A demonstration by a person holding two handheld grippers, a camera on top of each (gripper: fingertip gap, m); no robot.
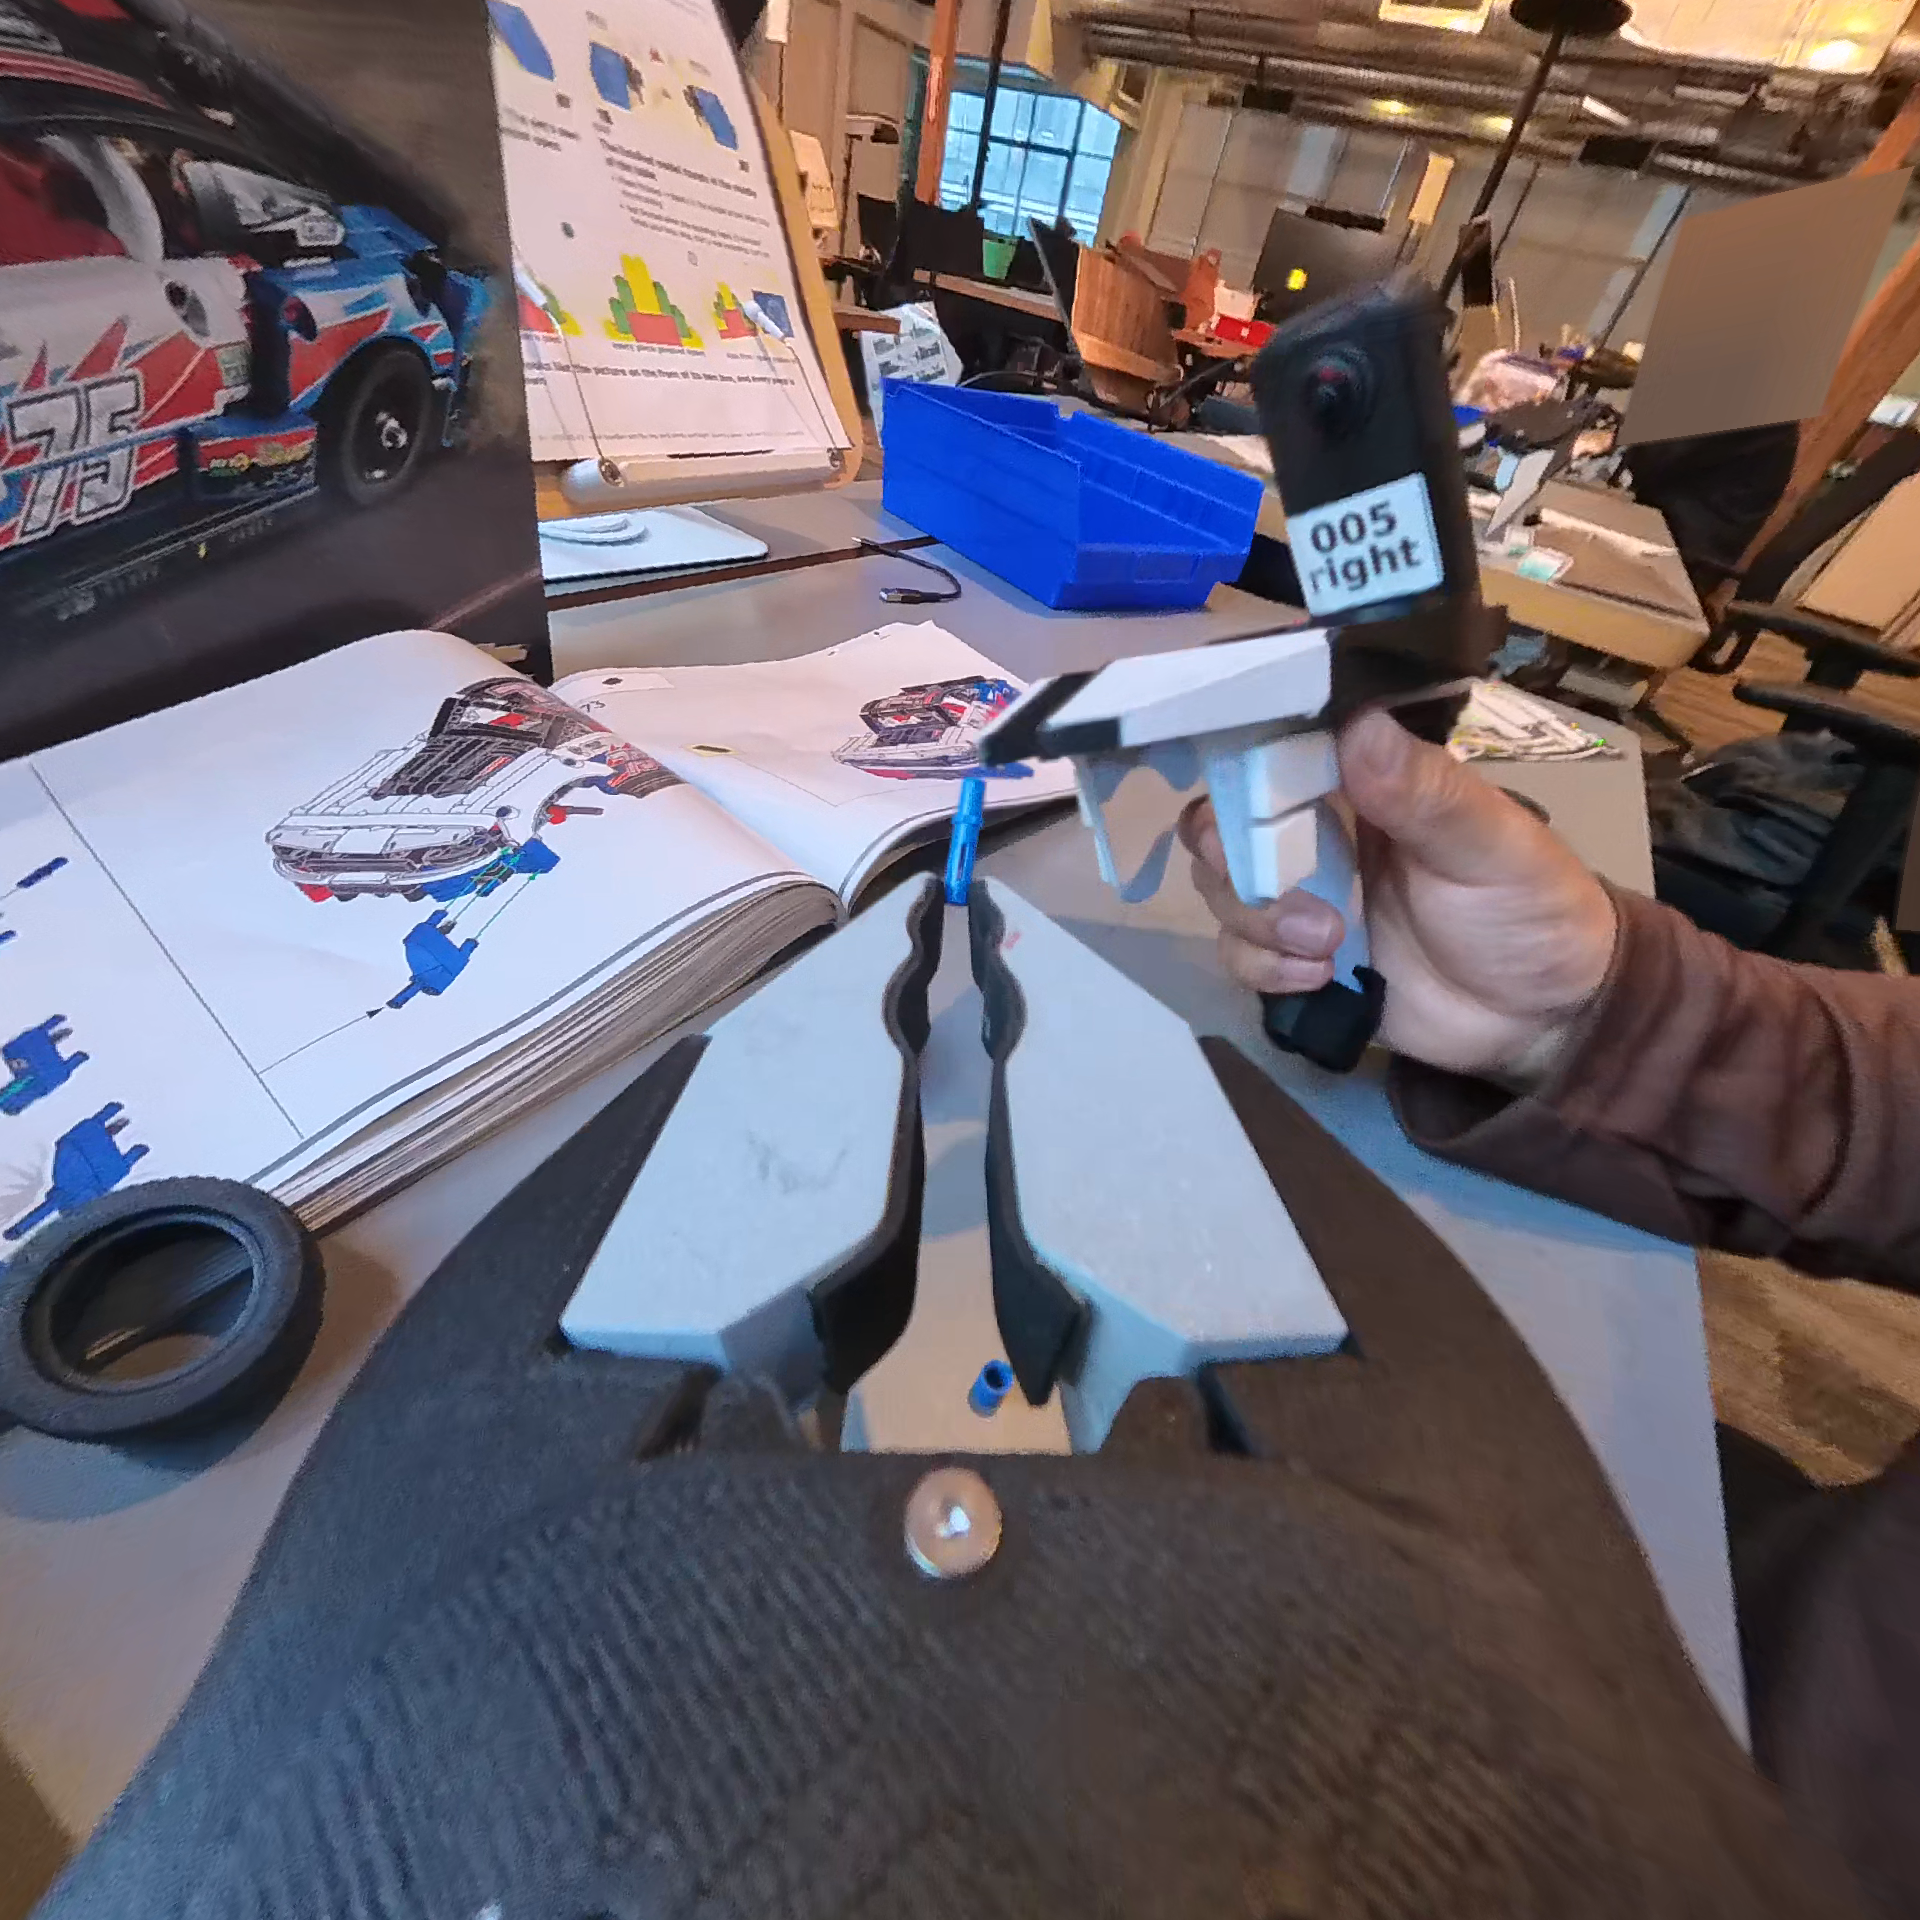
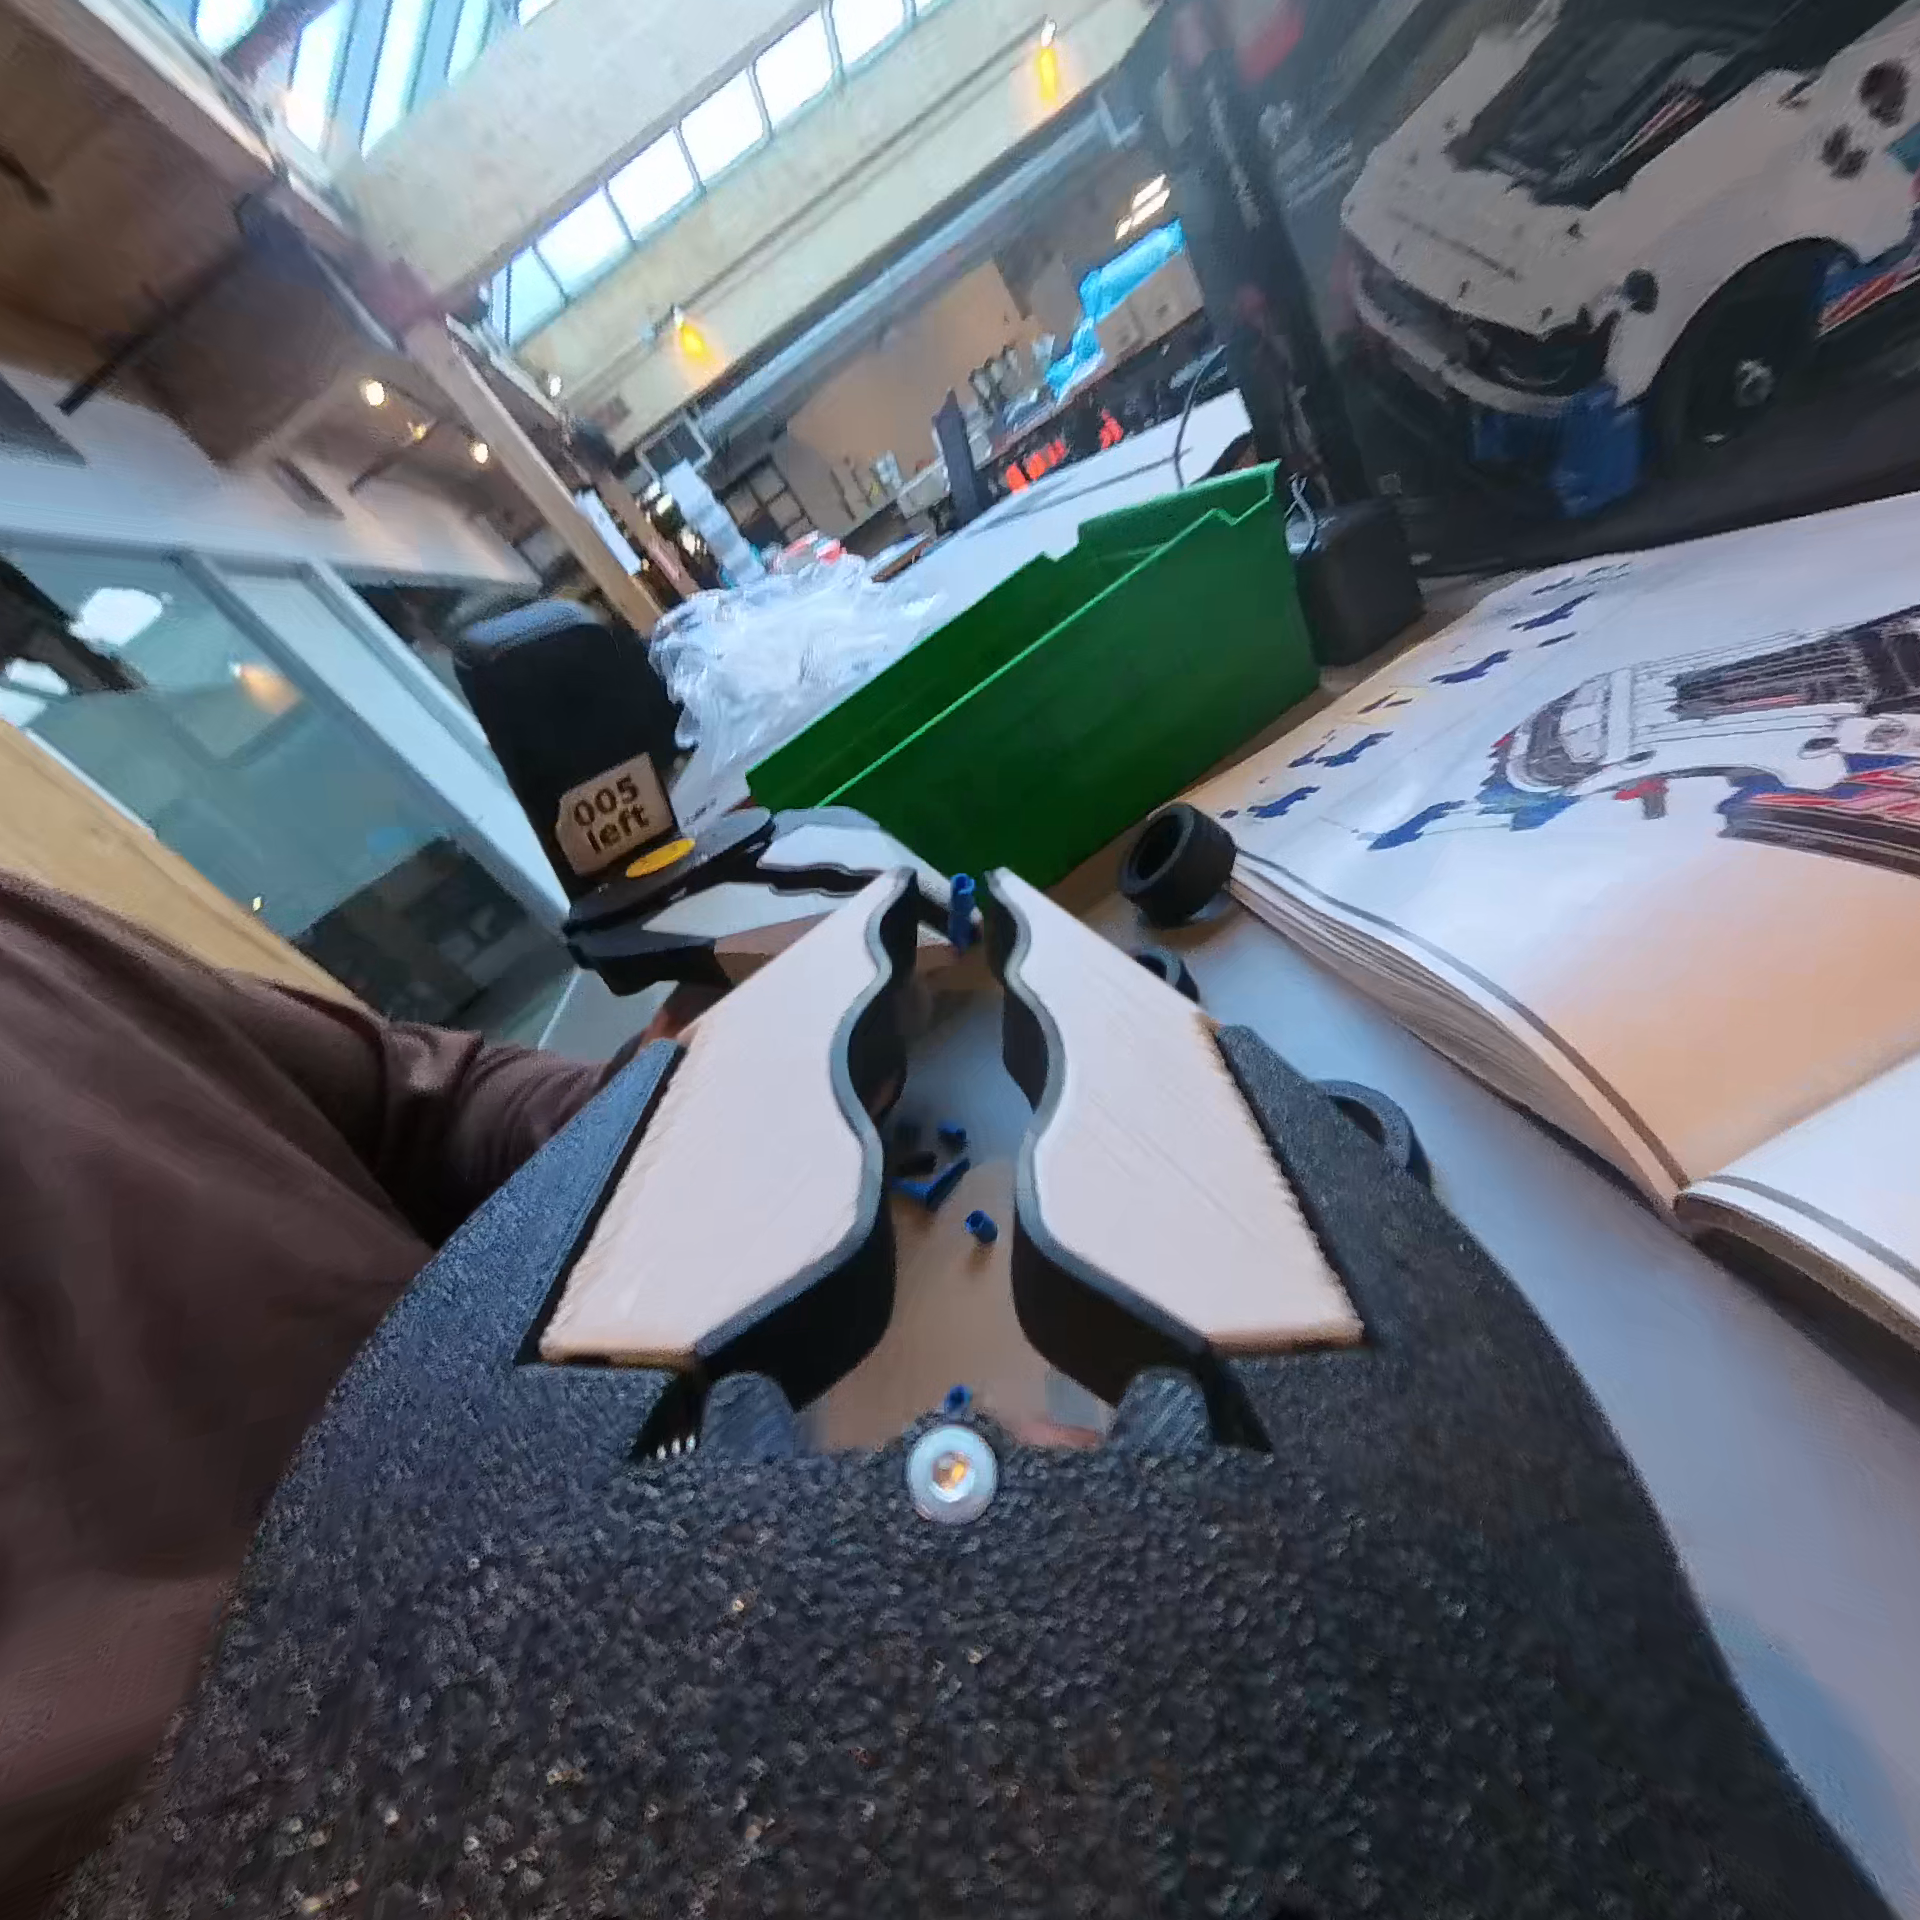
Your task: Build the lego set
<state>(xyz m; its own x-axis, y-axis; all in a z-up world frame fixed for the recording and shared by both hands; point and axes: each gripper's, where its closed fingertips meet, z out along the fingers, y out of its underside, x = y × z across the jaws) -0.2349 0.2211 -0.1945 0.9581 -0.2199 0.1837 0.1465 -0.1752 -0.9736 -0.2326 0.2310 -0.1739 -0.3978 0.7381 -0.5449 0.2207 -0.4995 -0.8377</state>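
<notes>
A: Item one: the left gripper (image 1: 958,902) is pinching a small blue plastic connector pin (image 1: 963,840) by its lower end, fingers nearly closed on it, the pin standing upright just past the tips.

B: Item two: the right gripper (image 2: 951,914) is reaching toward that pin from the right; its fingers are sitting narrowly parted either side of the pin's top, and contact cannot be told.

A: Item three: the open paper instruction booklet (image 1: 436,831) is lying on the grey table (image 1: 1558,1351), far left. A loose black rubber tyre (image 1: 156,1304) is resting at its near corner.

B: Item four: small blue pins (image 2: 940,1174) are lying scattered on the table. No assembled model is showing, so how far the build has got cannot be judged; wheels are probably waiting.

A: Item five: a blue plastic bin (image 1: 1060,499) and a green plastic bin (image 2: 1039,727) are standing farther back.
</notes>
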